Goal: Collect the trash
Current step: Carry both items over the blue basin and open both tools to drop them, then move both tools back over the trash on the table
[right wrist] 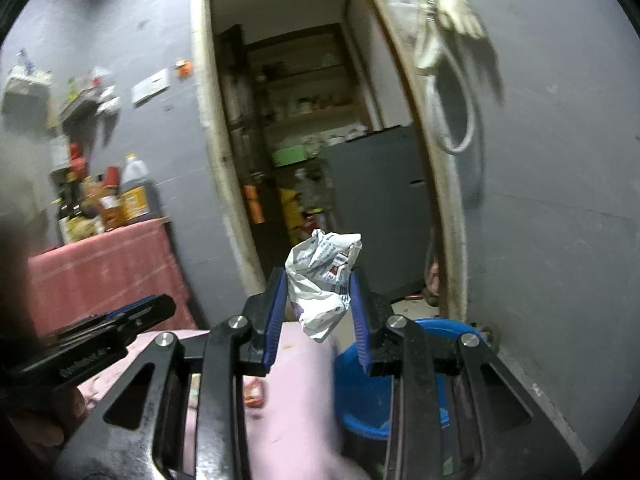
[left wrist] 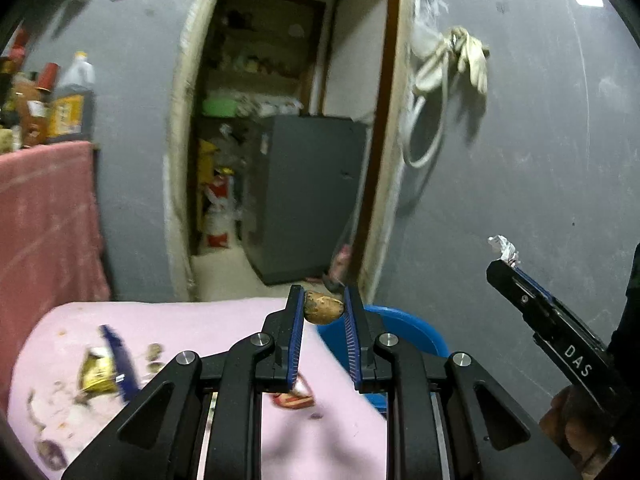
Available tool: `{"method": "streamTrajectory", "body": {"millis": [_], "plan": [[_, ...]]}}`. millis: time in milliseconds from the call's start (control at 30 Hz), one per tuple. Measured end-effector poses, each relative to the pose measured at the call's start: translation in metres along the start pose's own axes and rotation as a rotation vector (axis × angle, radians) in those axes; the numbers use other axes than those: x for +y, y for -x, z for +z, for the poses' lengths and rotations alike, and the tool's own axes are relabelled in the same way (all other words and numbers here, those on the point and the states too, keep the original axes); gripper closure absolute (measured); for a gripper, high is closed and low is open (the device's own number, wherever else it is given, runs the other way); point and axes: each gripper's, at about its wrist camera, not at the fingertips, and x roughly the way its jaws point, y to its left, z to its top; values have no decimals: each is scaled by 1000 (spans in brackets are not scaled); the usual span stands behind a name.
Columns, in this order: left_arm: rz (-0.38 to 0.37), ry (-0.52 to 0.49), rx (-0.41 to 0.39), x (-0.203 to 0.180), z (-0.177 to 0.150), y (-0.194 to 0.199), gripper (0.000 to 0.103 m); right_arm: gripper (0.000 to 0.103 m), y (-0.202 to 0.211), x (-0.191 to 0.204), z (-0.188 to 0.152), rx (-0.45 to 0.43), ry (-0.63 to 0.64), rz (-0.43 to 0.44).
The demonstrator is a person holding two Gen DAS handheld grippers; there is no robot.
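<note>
My left gripper [left wrist: 323, 309] is shut on a brown nut shell [left wrist: 323, 309] and holds it in the air above the far edge of the pink table [left wrist: 200, 320], beside the blue bin [left wrist: 404, 330]. My right gripper [right wrist: 320, 292] is shut on a crumpled white wrapper [right wrist: 322, 280] and holds it up over the blue bin [right wrist: 360, 392]. The right gripper also shows in the left wrist view [left wrist: 506, 264] at the right, with the wrapper [left wrist: 503, 247] at its tip. A gold and blue snack wrapper [left wrist: 106, 364], shell bits [left wrist: 154, 356] and a red wrapper [left wrist: 296, 398] lie on the pink table.
A red-draped side table [left wrist: 44, 216] with bottles [left wrist: 72, 100] stands at the left. An open doorway [left wrist: 288, 140] with a grey cabinet [left wrist: 308, 196] lies ahead. Gloves and a hose [left wrist: 448, 68] hang on the grey wall. The left gripper's body shows at the left of the right wrist view [right wrist: 100, 340].
</note>
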Motion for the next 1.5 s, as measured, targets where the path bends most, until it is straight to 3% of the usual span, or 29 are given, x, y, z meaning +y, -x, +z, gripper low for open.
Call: {"method": "streamTrajectory", "body": {"millis": [200, 400, 667, 800, 933, 1133, 1200, 1233, 1267, 1500], "plan": [[-96, 17, 189, -2, -5, -79, 87, 72, -38, -47, -20, 76, -102, -59], [-114, 27, 329, -5, -16, -142, 87, 71, -70, -80, -47, 181, -187, -84], [-79, 60, 480, -8, -36, -196, 87, 70, -102, -104, -69, 273, -241, -124], [-59, 70, 520, -6, -44, -209, 86, 67, -111, -112, -77, 307, -269, -112], [-46, 98, 531, -5, -45, -212, 66, 61, -115, -116, -79, 301, -289, -111], [-51, 146, 509, 4, -37, -203, 65, 55, -107, -115, -75, 258, -285, -118], [-53, 147, 488, 3, -33, -196, 61, 53, -101, -113, -71, 232, -277, -123], [-48, 146, 473, 4, -31, -191, 53, 51, -99, -111, -68, 218, -271, -126], [-36, 148, 455, 5, -28, -184, 43, 47, -95, -109, -65, 201, -268, -134], [13, 206, 270, 25, -2, -120, 18, 15, -69, -80, -34, 91, -218, -114]]}}
